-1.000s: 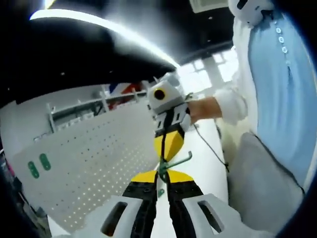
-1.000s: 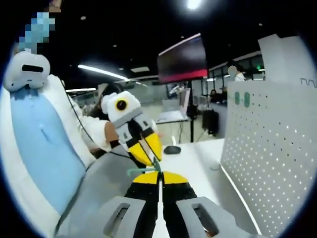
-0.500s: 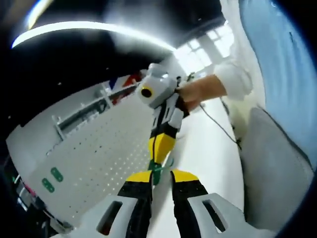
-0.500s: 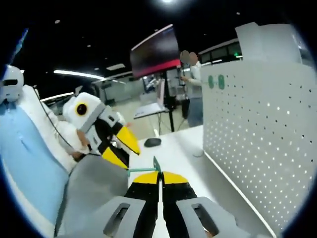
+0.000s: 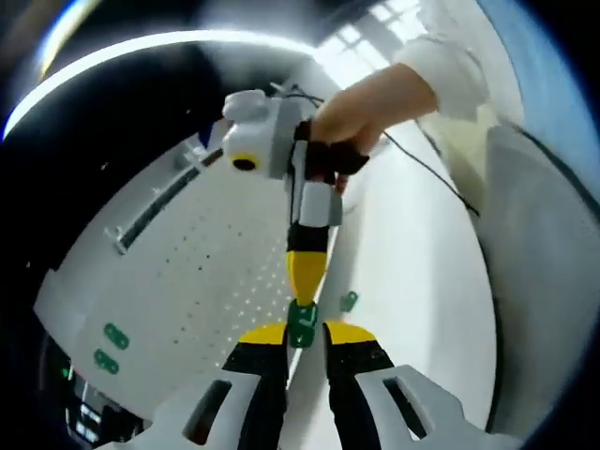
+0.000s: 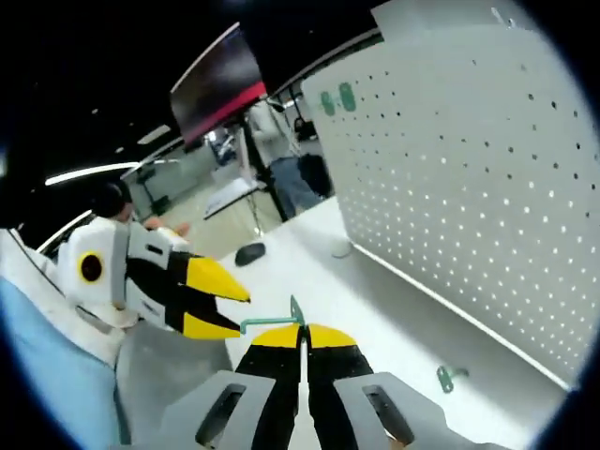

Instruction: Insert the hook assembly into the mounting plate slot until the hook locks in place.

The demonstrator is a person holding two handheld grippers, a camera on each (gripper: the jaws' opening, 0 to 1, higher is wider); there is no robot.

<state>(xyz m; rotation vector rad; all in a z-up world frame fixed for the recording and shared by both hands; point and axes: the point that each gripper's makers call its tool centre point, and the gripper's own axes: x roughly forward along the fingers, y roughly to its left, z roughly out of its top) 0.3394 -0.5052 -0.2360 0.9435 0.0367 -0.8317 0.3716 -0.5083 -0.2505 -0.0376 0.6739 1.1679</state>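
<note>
My right claw (image 6: 302,330) is pinched tight on the green hook (image 6: 274,322); its long arm sticks out sideways to the left from my yellow tips, toward my left claw (image 6: 239,309), whose jaws stand parted with the hook's free end between or just beside them; I cannot tell if they touch it. In the left gripper view my left claw (image 5: 302,330) stands narrowly apart around the hook's green plate (image 5: 302,322), and the right claw (image 5: 305,281) comes down on it from above. The white pegboard (image 6: 469,178) stands upright to the far right on the surface (image 6: 375,319), well apart from the hook. So the hook lies crosswise to the board, and my right claw is the nearer 1. A 2nd green hook (image 6: 445,378) lies on the surface near the board's foot.
</note>
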